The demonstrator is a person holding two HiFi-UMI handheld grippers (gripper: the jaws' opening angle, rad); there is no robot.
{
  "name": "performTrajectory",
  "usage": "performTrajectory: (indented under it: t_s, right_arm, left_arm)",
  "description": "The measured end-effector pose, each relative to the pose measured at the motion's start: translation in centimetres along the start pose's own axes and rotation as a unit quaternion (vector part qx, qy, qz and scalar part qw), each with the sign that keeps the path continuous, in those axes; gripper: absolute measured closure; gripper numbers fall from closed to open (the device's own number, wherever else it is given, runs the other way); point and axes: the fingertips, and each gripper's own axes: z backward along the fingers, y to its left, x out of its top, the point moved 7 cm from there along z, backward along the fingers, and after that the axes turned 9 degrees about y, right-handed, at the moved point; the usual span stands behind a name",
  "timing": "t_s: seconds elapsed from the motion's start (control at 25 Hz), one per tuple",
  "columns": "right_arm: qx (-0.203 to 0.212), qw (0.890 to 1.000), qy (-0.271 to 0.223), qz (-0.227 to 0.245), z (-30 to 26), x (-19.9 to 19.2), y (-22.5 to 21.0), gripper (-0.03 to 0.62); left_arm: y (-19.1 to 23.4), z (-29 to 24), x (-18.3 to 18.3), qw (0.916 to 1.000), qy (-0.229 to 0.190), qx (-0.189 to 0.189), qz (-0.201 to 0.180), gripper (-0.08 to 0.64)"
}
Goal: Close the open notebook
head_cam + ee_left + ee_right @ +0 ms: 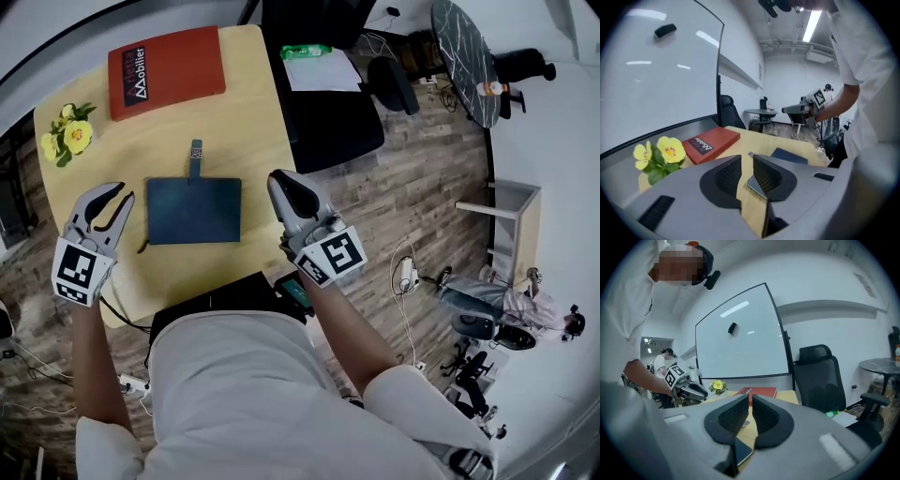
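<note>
The left tool (120, 195) has its jaws a little spread with nothing between them, and the right tool (278, 178) has its jaws pressed together, empty. Both hang above the counter (246, 112), one on each side of the dark blue notebook (193, 210). It lies flat between them with its long axis running from one tool to the other and its strap (196, 159) pointing away from the person. The cover looks already shut, so the task seems done. The left tool is marginally nearer.
</note>
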Motion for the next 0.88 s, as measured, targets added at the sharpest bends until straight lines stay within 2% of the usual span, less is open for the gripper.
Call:
performTrajectory:
  t_s: [0.08,0.2,0.32,0.44,0.56,0.76,0.88]
  right_arm:
    - [-0.011,1.0,-0.019,0.014,1.9,1.1,1.5,0.569]
    - [-0.022,0.998,-0.045,0.038,4.9,2.8,4.1,0.569]
    - [-0.032,0.995,-0.066,0.068,7.8,4.0,6.9,0.569]
    - [-0.039,0.992,-0.083,0.083,9.5,5.0,8.6,0.569]
    - [-0.052,0.988,-0.107,0.095,11.3,6.1,9.6,0.569]
    - [-0.055,0.983,-0.133,0.11,15.6,7.8,12.7,0.569]
    - [-0.052,0.981,-0.148,0.114,17.0,8.0,14.1,0.569]
  left_arm:
    - [-0.6,3.2,1.1,0.9983,-0.053,0.016,0.019,0.478]
    - [-1.9,8.2,2.2,0.9882,-0.133,0.044,0.063,0.482]
    - [-3.5,12.9,3.1,0.9708,-0.207,0.063,0.103,0.482]
    - [-4.1,16.1,2.7,0.9511,-0.263,0.103,0.124,0.48]
    - [-5.2,18.2,1.9,0.9389,-0.291,0.136,0.125,0.48]
    - [-9.6,22.7,1.4,0.9365,-0.297,0.153,0.105,0.48]
    - [-11.7,24.5,0.7,0.9305,-0.307,0.173,0.1,0.48]
